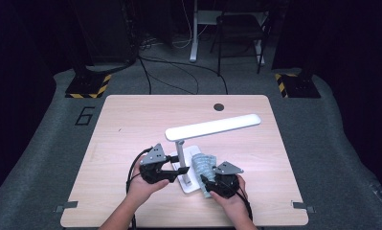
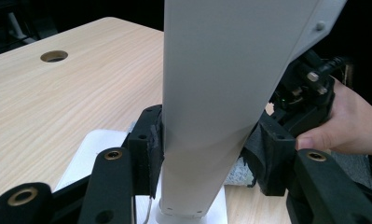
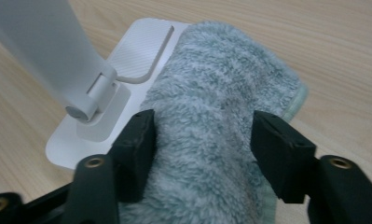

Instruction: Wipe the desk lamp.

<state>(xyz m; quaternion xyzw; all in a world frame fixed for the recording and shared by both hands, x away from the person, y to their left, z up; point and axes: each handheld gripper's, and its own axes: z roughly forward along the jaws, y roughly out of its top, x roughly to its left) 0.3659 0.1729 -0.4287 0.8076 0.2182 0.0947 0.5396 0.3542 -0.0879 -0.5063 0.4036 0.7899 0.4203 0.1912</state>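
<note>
Now we brace desk lamp (image 1: 181, 158) post, left gripper (image 2: 202, 154) clamped on it; right gripper (image 3: 202, 140) grips folded cloth (image 3: 221, 93). Next, likely: wipe lamp base (image 3: 141, 46), steady pressure.

Bright table, dark surroundings, blurred close-ups

A light wooden desk (image 1: 131, 120) with rounded corners stands on grey carpet (image 1: 45, 143); a round cable hole (image 1: 219, 107) sits near its far edge. Beyond the far corners, two dark stands rest on bases with yellow-and-black hazard stripes (image 1: 87, 86). A number six (image 1: 84, 115) marks the floor off the left edge. Black cables (image 1: 179, 72) run across the carpet toward what seems to be a dark chair (image 1: 241, 33). The surrounding room is very dim.
</note>
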